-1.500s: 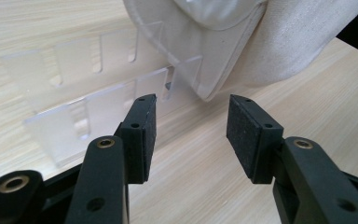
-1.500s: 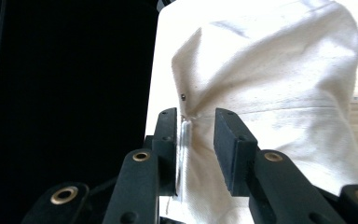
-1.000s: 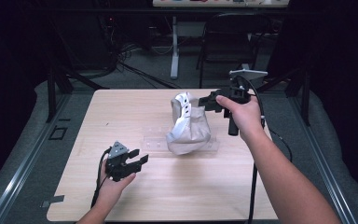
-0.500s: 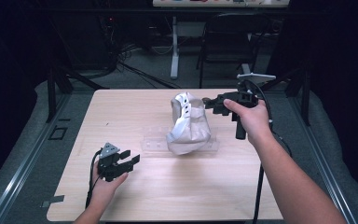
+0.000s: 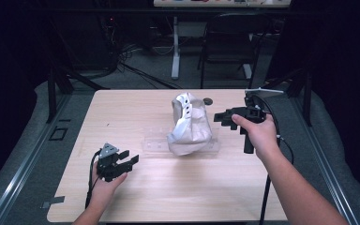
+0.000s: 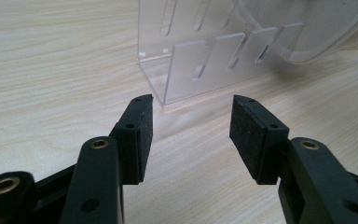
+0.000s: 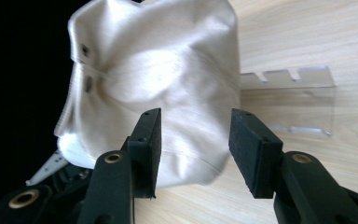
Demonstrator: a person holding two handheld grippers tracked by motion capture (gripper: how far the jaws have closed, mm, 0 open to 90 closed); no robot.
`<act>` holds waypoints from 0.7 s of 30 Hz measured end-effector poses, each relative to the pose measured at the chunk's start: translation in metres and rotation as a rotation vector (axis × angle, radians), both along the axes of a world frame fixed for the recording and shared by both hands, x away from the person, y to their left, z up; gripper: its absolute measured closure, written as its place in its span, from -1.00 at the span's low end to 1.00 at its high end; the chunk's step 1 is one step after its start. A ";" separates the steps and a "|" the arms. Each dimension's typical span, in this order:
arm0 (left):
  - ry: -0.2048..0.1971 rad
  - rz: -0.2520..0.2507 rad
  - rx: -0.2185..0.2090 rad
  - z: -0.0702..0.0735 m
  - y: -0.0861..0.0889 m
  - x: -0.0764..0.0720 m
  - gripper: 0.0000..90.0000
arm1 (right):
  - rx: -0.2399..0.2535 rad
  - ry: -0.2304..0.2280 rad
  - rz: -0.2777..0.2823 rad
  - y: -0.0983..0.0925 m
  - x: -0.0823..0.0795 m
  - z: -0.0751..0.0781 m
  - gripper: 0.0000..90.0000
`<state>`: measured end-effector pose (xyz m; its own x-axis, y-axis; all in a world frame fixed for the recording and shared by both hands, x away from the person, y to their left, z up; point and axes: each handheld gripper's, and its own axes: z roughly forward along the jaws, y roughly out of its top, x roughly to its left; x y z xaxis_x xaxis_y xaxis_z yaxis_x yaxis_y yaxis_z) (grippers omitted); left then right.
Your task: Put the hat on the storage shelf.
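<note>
A crumpled off-white cloth item with a row of eyelets, perhaps a bag or cap, sits on a clear acrylic stand near the middle of the wooden table. My right gripper hovers just right of the cloth, open and empty; in its own view the cloth lies straight ahead between the jaws, with the stand behind. My left gripper rests near the front left of the table, open, pointing at the slotted stand a short way ahead of its open tips.
A small dark round object lies on the table behind the cloth. A chair and table legs stand on the floor beyond the far edge. Cables trail from both grippers over the table's near side.
My right gripper has drawn back to the right, away from the cloth, and sunk lower. My left gripper has slid back toward the front left corner.
</note>
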<state>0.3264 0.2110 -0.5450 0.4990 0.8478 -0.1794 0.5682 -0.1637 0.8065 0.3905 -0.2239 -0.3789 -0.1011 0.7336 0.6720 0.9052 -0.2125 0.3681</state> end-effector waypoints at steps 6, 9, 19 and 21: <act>0.001 -0.004 0.005 -0.001 -0.001 0.000 0.11 | -0.021 -0.031 -0.005 -0.009 -0.014 -0.011 0.21; -0.001 0.001 0.009 -0.002 0.001 0.002 0.11 | -0.042 -0.052 0.004 -0.013 -0.021 -0.020 0.22; 0.021 0.015 0.007 -0.004 0.006 0.004 0.10 | -0.100 -0.067 0.024 -0.020 -0.046 -0.066 0.22; 0.016 0.017 0.005 -0.004 0.006 0.004 0.10 | -0.117 -0.068 0.021 -0.021 -0.050 -0.076 0.22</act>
